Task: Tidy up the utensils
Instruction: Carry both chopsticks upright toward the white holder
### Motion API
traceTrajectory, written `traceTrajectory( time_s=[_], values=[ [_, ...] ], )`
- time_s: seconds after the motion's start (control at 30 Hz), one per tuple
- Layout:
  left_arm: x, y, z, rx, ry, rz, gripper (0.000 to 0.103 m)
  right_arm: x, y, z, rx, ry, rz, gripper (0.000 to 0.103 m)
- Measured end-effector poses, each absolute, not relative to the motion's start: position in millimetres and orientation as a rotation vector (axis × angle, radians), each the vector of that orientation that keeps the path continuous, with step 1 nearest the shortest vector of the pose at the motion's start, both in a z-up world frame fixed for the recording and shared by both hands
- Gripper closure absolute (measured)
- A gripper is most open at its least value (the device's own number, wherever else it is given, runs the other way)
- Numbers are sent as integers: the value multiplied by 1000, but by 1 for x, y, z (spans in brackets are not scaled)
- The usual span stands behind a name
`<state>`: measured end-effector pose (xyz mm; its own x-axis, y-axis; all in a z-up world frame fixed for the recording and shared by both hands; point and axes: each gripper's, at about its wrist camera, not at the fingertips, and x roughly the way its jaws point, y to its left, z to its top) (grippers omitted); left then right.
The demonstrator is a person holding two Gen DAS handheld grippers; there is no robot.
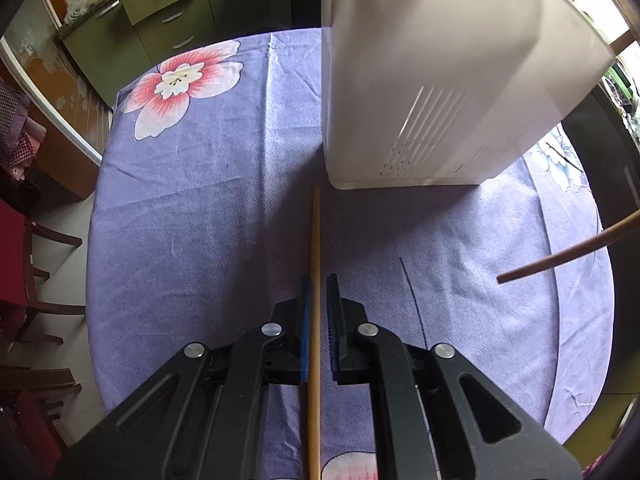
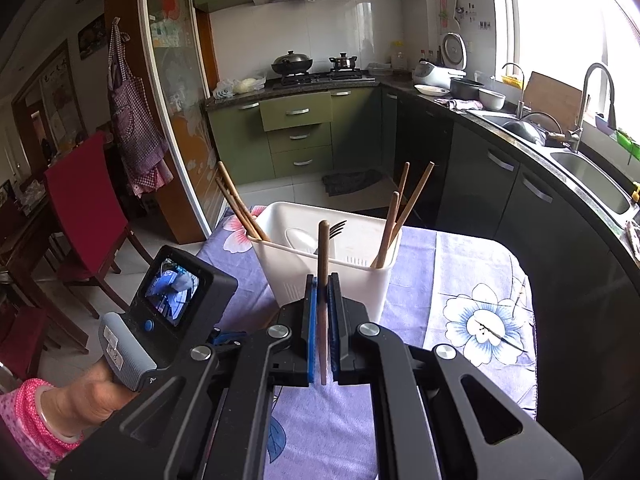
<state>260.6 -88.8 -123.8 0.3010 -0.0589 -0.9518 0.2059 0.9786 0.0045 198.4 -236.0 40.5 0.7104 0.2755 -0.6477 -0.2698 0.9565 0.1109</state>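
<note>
My left gripper (image 1: 320,280) hovers low over the purple cloth, its jaws a little apart around a pale yellow chopstick (image 1: 315,240) that lies on the cloth and points at the white utensil holder (image 1: 432,80). My right gripper (image 2: 323,278) is shut on a dark brown chopstick (image 2: 323,256), held upright in front of the white holder (image 2: 320,276). The holder contains several brown chopsticks (image 2: 390,224), a fork (image 2: 338,229) and a white spoon (image 2: 302,240). The brown chopstick's tip also shows at the right of the left wrist view (image 1: 560,260).
The table carries a purple floral cloth (image 1: 180,200). The left handheld unit (image 2: 160,320) sits at the table's left edge. Red chairs (image 2: 84,204) stand to the left. Green kitchen cabinets (image 2: 296,136), a stove and a sink counter (image 2: 560,152) lie beyond.
</note>
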Motion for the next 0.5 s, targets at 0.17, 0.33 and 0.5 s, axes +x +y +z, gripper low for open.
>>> traceTrajectory(
  time_s=[0.17,0.33,0.5],
  values=[
    [262,-91,-133,152,1274,-170,84,202,-238,37,9,727,300,97],
    [263,-93,-138,167,1279,-159,78,202,-236,36,8,731,298,97],
    [262,-91,-138,156,1290,-150,97,201,-238,36,12,730,298,97]
  ],
)
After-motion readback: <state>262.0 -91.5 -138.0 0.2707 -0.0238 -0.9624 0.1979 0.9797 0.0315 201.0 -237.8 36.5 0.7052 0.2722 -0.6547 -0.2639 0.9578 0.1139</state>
